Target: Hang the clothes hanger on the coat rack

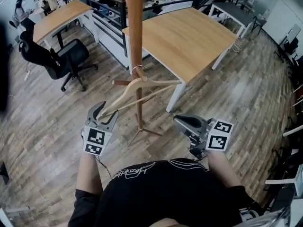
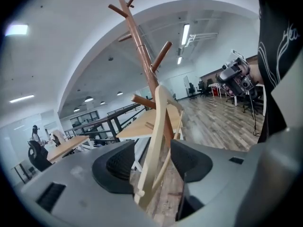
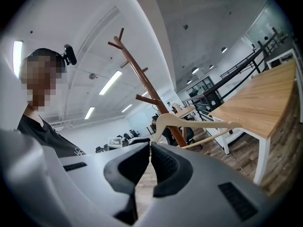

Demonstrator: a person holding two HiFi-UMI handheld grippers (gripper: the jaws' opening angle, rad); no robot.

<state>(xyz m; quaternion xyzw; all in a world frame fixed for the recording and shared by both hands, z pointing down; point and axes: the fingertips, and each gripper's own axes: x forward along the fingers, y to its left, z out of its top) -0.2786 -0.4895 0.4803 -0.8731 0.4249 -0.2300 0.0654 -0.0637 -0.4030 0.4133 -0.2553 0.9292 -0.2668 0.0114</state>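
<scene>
A pale wooden clothes hanger (image 1: 132,91) hangs by its metal hook from a peg of the brown wooden coat rack (image 1: 135,32). My left gripper (image 1: 105,111) is at the hanger's lower left end. In the left gripper view the hanger's arm (image 2: 158,136) passes between the jaws, which stand apart with gaps on both sides of it, so the gripper (image 2: 151,164) is open. The rack (image 2: 142,51) rises behind. My right gripper (image 1: 177,122) hovers to the right of the rack's foot, shut and empty (image 3: 150,155). In the right gripper view the hanger (image 3: 189,122) and rack (image 3: 142,79) are ahead.
A large wooden table (image 1: 189,37) with white legs stands just behind and right of the rack. A black office chair (image 1: 66,60) is at the left, and another desk (image 1: 61,18) is behind it. The rack's feet (image 1: 142,131) spread on the wood floor between the grippers.
</scene>
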